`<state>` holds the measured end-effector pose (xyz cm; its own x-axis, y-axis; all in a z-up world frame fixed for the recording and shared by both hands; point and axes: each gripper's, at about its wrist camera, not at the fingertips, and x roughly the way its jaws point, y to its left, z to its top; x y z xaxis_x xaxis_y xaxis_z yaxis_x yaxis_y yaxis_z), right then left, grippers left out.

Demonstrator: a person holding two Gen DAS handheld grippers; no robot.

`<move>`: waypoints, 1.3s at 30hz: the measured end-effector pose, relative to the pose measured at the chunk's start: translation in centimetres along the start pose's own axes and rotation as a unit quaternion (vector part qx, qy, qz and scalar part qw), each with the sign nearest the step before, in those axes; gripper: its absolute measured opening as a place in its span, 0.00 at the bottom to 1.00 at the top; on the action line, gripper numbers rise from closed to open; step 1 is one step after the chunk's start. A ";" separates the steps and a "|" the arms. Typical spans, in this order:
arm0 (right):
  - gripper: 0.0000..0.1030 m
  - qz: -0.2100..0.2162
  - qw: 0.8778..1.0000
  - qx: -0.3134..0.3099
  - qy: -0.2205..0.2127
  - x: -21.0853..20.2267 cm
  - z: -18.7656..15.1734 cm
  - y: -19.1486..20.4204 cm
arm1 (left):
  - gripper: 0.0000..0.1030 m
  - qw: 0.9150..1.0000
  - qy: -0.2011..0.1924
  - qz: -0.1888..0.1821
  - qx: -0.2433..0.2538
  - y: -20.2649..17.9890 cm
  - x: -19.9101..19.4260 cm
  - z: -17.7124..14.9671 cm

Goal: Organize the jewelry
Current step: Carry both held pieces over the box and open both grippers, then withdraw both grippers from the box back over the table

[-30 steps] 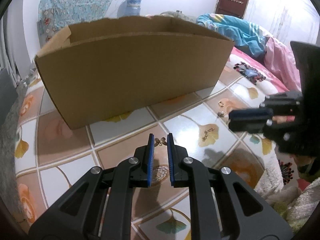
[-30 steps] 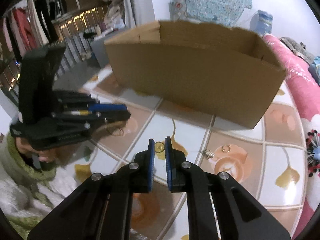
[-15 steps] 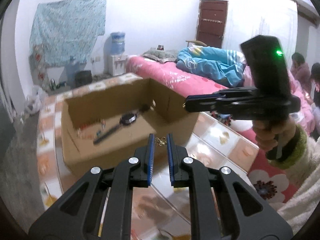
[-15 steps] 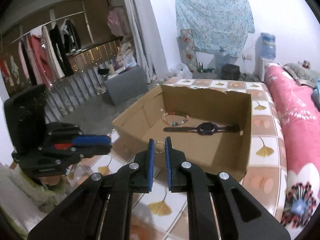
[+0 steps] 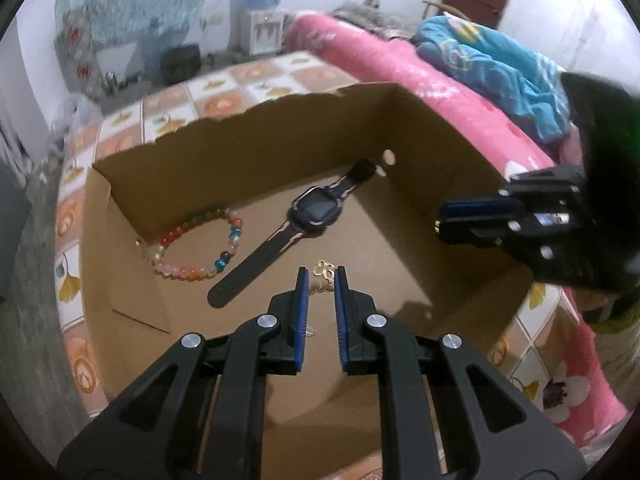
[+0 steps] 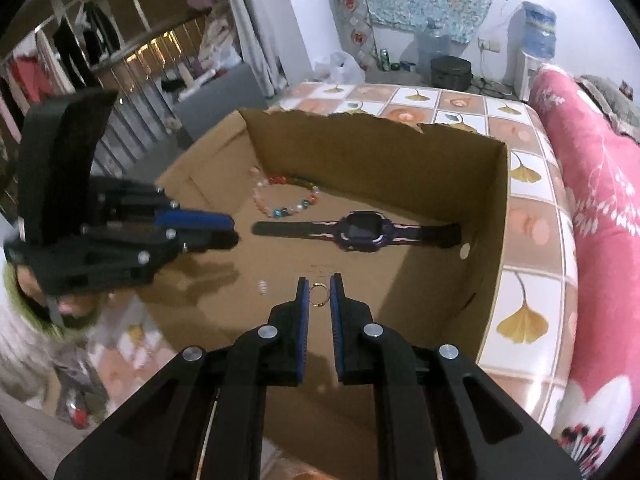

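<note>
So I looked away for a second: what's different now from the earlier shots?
Both hand-held grippers rose from the tiled mat to above the open cardboard box. The left hand-held gripper still pinches its gold earring, the right hand-held gripper its gold ring. Bracelet and watch lie unmoved inside.

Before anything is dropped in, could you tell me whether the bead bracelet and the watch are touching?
Apart: in the right wrist view bare box floor shows between the bead bracelet and the watch.
</note>
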<state>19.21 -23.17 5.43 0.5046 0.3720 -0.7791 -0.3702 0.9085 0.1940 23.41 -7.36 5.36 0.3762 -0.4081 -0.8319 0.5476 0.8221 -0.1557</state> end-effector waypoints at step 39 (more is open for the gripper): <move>0.43 0.019 0.980 0.153 -0.127 -10.5 -15.7 1.9 | 0.80 0.994 -0.113 -0.012 0.003 -6.8 -8.5 -14.1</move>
<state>0.98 -28.34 4.66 0.6870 0.4069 -0.6020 -0.1603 0.8930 0.4206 5.96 -3.92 6.03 0.5206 -0.5073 -0.6867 0.5624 0.8089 -0.1712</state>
